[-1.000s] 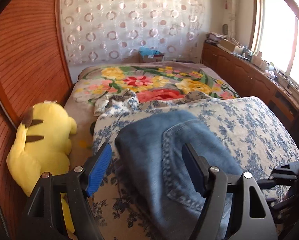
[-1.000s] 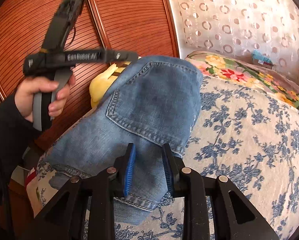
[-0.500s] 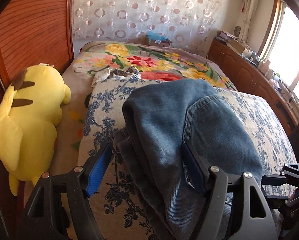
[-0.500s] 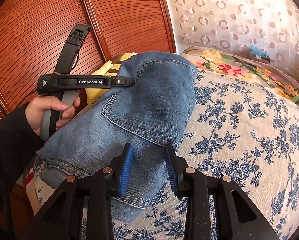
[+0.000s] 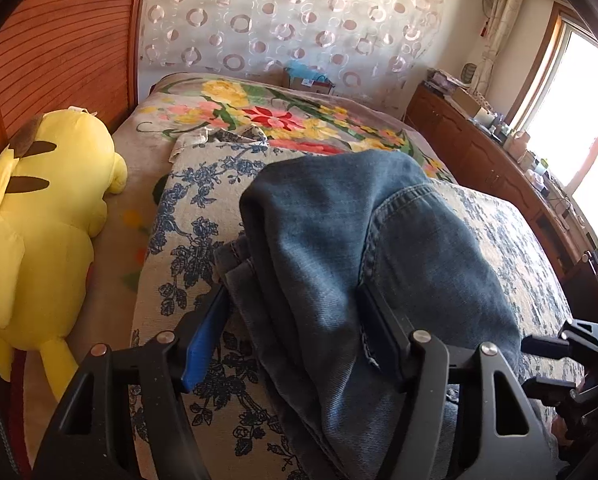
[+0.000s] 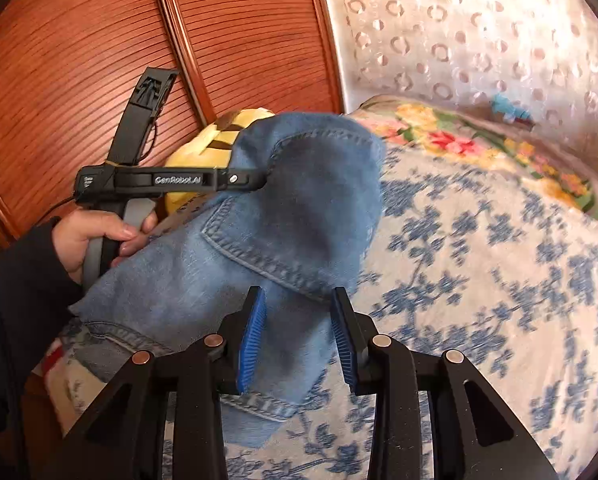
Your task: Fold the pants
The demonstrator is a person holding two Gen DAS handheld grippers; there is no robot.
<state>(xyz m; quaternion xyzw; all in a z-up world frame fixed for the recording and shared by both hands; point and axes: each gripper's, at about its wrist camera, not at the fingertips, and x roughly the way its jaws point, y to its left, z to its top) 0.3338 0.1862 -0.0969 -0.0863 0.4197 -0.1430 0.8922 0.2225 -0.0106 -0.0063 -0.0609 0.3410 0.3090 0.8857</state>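
At the far left a yellow plush toy [image 5: 39, 216] lies against the ribbed wooden wall [image 5: 59, 40], well clear of the work. Just right of it, the blue-flowered cover [image 5: 187, 208] spreads over the bed and serves as the folding surface. The jeans [image 5: 379, 240] sit on it near the close edge, doubled over into a thick bundle with a back pocket facing up. The left gripper [image 5: 295, 332] straddles the bundle's left layers: its jaws have just been closing, one finger down at the left edge of the stacked denim, the other sunk into a crease on top, yet whether the pads actually press the cloth cannot be told. A person's hand [image 6: 95, 240] holds its handle at the bundle's near-left side, probably to steady the fold. To the right, the right gripper [image 6: 299, 340] has just been opening; denim lies between its blue pads with a gap on each side, so it looks like a release now that this corner rests flat. Further right, a flowered blanket [image 6: 459, 140] covers the far bed.
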